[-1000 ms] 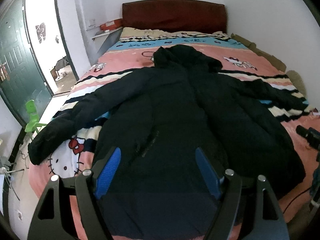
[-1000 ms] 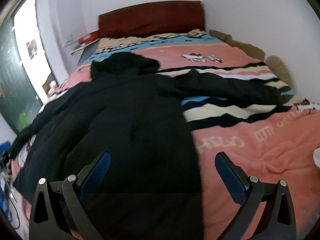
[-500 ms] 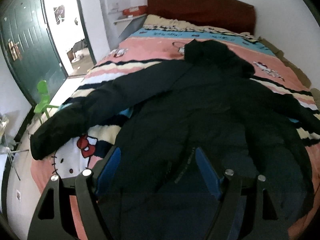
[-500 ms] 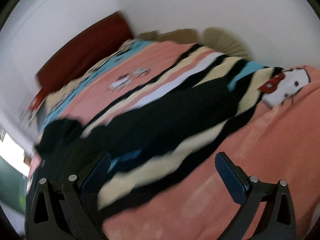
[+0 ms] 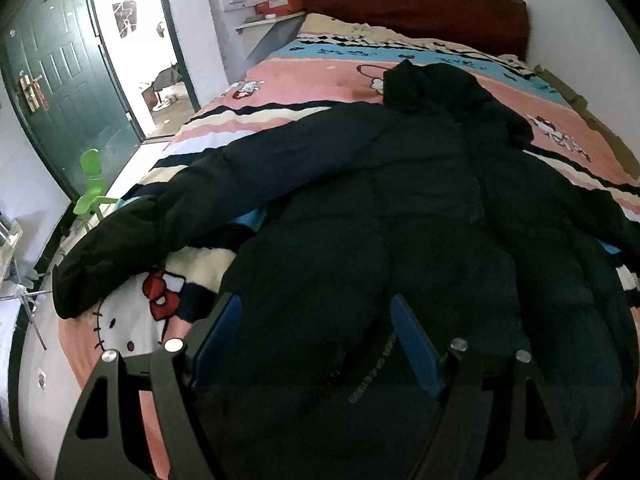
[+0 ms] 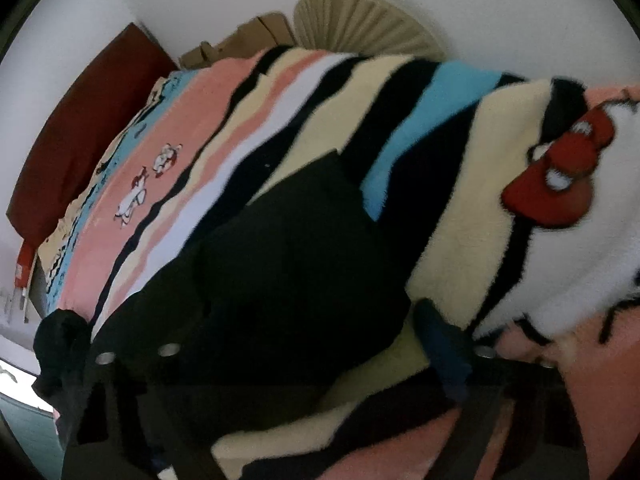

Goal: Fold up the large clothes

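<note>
A large black hooded coat (image 5: pixel 400 208) lies spread flat on the bed, hood toward the headboard. One sleeve (image 5: pixel 168 220) reaches out to the bed's left edge. My left gripper (image 5: pixel 316 340) hovers open over the coat's lower left part, with nothing pressed between its blue pads (image 5: pixel 218 332). In the right wrist view the coat's other sleeve end (image 6: pixel 296 264) lies on the striped blanket (image 6: pixel 460 184). My right gripper (image 6: pixel 308 348) straddles it and its jaws are closing. The right finger (image 6: pixel 440 344) stands just off the cuff; the other finger is lost against the black cloth.
A dark red headboard (image 5: pixel 420 4) stands at the far end. A green door (image 5: pixel 68 92) is open, with a small green chair (image 5: pixel 94 188) beside the bed's left edge. Cardboard (image 6: pixel 244 44) and a cream ribbed fan-shaped object (image 6: pixel 360 24) stand against the right wall.
My right gripper swung right from the coat's body to the sleeve end, rolled, and its jaws narrowed. My left gripper shifted left and lower over the coat.
</note>
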